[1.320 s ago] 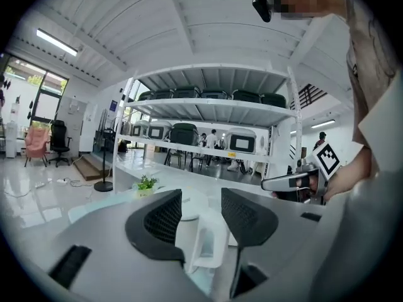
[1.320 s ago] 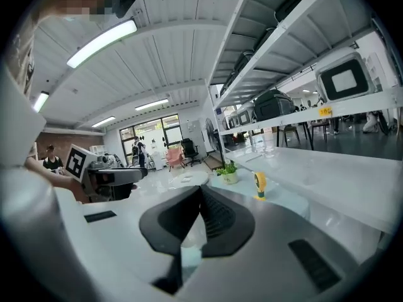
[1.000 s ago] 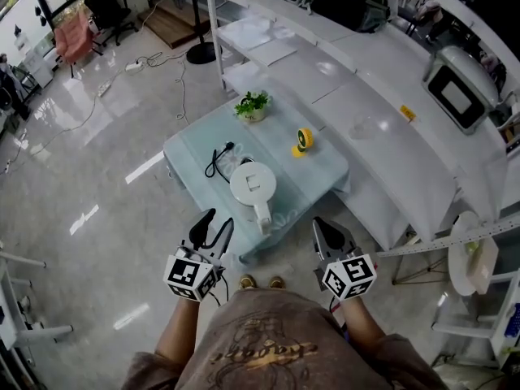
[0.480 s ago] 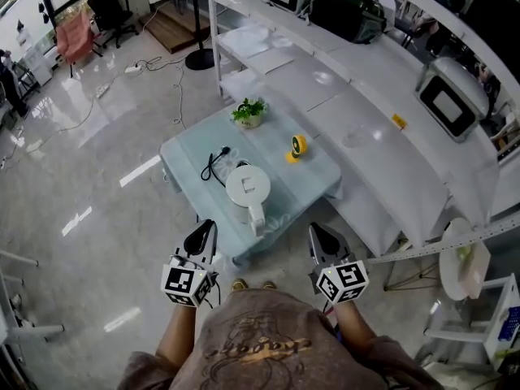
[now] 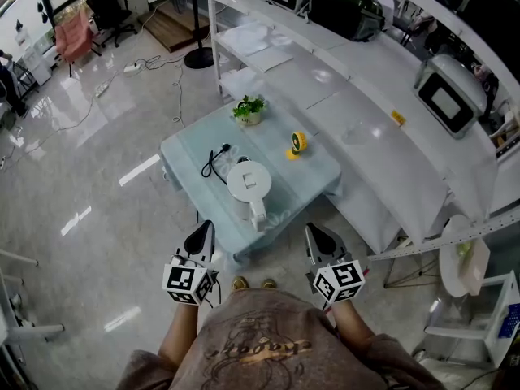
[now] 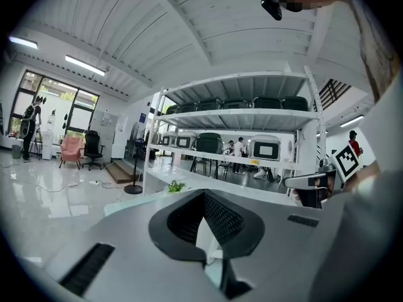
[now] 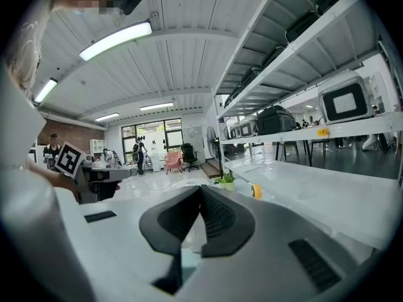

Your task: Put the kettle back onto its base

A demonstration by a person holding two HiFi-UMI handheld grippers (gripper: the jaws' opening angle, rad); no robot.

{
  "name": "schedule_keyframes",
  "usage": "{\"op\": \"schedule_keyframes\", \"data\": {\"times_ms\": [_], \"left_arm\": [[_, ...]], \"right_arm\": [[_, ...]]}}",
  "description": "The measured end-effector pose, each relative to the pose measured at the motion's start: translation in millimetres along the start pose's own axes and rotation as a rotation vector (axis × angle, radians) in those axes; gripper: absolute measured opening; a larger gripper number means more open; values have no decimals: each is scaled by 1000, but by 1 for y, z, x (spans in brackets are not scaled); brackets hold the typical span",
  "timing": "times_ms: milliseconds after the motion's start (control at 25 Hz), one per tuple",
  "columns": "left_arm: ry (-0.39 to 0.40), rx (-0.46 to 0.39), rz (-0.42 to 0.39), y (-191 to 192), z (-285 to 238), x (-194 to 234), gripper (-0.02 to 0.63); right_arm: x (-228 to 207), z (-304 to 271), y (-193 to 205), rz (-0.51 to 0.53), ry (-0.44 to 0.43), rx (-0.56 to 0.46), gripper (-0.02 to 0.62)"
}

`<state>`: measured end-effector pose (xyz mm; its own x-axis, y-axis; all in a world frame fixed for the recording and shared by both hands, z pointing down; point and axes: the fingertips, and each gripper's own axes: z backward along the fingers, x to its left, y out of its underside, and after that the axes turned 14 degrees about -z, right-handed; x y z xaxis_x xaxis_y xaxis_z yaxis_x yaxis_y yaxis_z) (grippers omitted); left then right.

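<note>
The white kettle (image 5: pixel 248 183) sat on the low desk (image 5: pixel 313 173) w/ the pale cloth. Its handle (image 5: pixel 258 214) stuck out toward the person. Both claws were up in the air on the person's side of the desk, well apart from the kettle & not touching it. In the head view the L claw (image 5: pixel 203 232) was below & a bit left of the kettle. The R claw (image 5: pixel 314 234) was below & to its right, so the handle pointed btw the two. The L claw was shut tight, tips together, nothing in it. The R claw was shut too, w/ nothing in it. A black cord (image 5: pixel 213 162) lay curled just beside the kettle, on its far left side. Couldn't tell if the base was under the kettle. A small green plant (image 5: pixel 249 107) & a yellow tape roll (image 5: pixel 298 143) sat farther back on the desk
</note>
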<state>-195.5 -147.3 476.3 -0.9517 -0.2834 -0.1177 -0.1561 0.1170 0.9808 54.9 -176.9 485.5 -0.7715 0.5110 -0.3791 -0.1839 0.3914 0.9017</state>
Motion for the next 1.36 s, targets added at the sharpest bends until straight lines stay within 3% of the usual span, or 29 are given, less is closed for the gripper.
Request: {"op": "schedule_keyframes", "data": {"times_ms": [1120,1360], "left_arm": [[23,4,55,-4,-2,-7,21],[11,-18,27,0,-5,-3,21]], "right_arm": [[5,-2,0,-19,1,-13,-11],[5,-5,0,-16,-8,-4,-11]]}}
